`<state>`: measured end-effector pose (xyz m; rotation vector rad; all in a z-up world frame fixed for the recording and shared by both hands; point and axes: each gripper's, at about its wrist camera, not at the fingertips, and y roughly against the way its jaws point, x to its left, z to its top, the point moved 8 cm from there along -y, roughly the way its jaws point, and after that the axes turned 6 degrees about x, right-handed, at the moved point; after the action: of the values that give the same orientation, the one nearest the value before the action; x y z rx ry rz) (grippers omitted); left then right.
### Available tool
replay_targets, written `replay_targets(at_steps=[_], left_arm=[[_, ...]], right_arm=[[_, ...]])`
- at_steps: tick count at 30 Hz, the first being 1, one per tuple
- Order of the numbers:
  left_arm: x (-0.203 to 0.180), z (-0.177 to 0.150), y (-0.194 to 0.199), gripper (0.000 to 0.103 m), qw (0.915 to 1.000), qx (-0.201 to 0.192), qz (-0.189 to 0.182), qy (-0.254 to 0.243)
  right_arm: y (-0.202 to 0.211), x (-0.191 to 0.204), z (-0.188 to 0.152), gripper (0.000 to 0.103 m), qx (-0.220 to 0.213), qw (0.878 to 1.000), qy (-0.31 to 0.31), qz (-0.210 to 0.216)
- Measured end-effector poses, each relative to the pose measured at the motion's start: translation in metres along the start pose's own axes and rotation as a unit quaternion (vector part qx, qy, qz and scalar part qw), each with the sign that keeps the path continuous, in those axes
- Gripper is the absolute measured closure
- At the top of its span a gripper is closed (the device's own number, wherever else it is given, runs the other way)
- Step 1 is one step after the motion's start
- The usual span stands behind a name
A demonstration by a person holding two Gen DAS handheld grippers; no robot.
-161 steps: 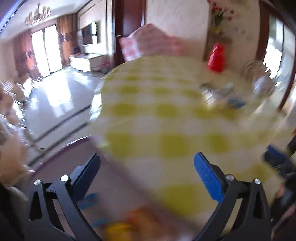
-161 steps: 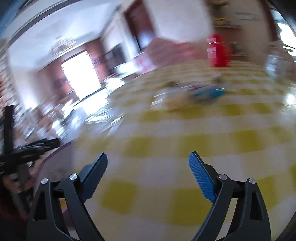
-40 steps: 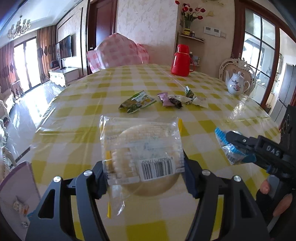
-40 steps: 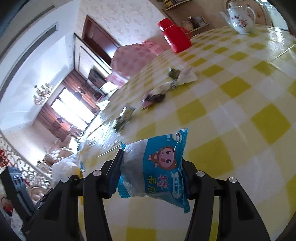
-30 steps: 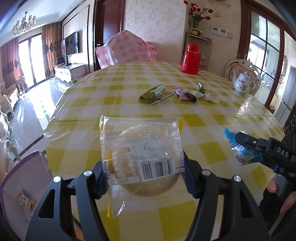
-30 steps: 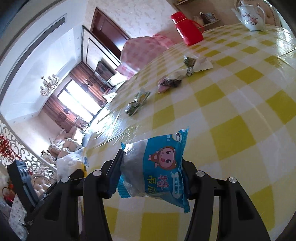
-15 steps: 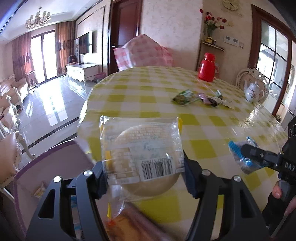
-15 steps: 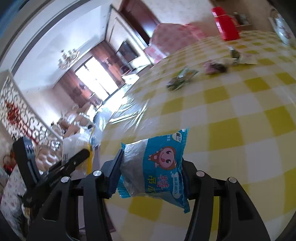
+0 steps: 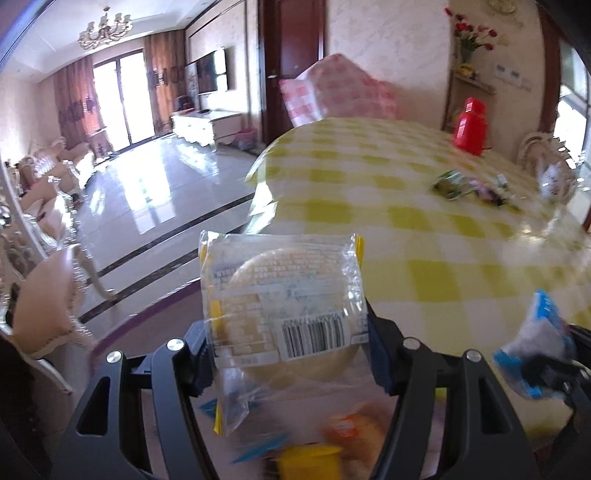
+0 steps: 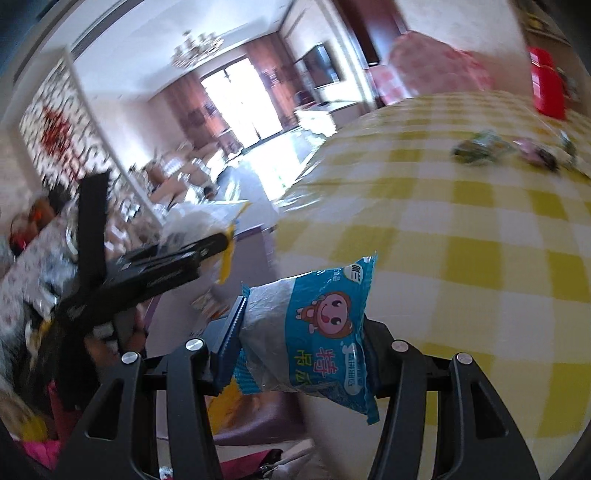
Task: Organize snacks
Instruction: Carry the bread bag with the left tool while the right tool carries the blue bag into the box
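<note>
left tongs, about half apart, clamped on a clear-wrapped round cake, off the edge of the yellow-checked counter. right tongs, likewise half apart, clamped on a blue cartoon snack packet at the counter's edge.

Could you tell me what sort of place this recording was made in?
Most likely a home's open living and dining room: a round table under a yellow checked cloth, a wall-mounted television, a chandelier and cushioned chairs.

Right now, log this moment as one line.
left gripper: shut on clear-wrapped round cake | right gripper: shut on blue snack packet | loose snacks: on table
</note>
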<state>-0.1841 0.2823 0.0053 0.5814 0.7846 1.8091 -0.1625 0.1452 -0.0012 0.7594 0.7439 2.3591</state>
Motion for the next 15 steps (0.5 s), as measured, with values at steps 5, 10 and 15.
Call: replay_targets(at_steps=[5, 10, 15], left_arm=[[0.042, -0.006, -0.001, 0.037, 0.9992, 0.015, 0.034, 0.013], [0.080, -0.014, 0.002, 0.036, 0.9966, 0.031, 0.072, 0.026], [0.094, -0.009, 0.018, 0.012, 0.9956, 0.007, 0.081, 0.048]], right_arm=[[-0.029, 0.053, -0.013, 0.050, 0.037, 0.997, 0.067, 0.012], [-0.058, 0.103, -0.033, 0.047, 0.076, 0.989, 0.120, 0.047], [-0.053, 0.119, -0.031, 0.029, 0.051, 0.987, 0.130, 0.079]])
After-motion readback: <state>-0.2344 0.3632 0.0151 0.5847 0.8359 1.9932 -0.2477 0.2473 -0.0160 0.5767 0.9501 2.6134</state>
